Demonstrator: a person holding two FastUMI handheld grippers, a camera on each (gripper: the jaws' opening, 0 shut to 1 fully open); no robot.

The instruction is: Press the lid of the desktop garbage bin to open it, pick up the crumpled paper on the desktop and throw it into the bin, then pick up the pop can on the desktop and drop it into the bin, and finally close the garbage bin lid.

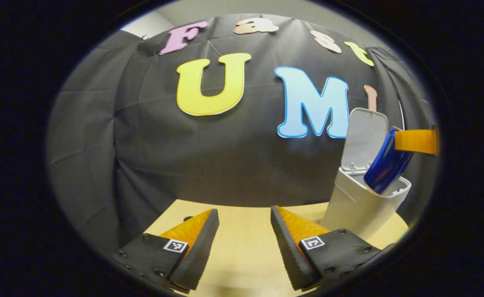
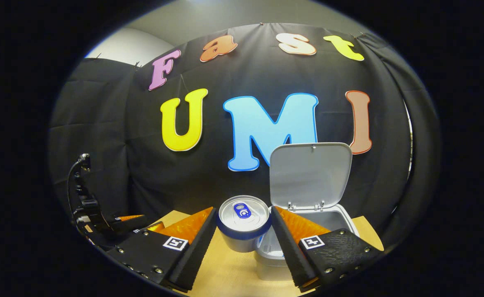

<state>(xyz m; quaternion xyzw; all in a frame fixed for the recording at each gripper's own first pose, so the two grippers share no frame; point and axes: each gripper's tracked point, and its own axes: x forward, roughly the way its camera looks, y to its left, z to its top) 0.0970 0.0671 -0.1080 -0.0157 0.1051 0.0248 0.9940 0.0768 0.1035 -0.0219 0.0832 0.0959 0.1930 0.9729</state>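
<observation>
Right gripper view: right hand-held gripper (image 2: pixel 244 231) clenches the pop can (image 2: pixel 244 222) between both fingers, silver top facing the camera, tilted over the garbage bin (image 2: pixel 341 218) with raised lid (image 2: pixel 310 173). Left hand-held gripper (image 1: pixel 244 239) hangs released above the table (image 1: pixel 246 255).

Right gripper (image 2: pixel 244 243) clamped, left gripper (image 1: pixel 244 243) idle.
I've got my right fingers pressing a load from both sides; my left jaws gape apart, low and holding nothing.

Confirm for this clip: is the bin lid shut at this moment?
No. The lid stands upright behind the open bin.
</observation>
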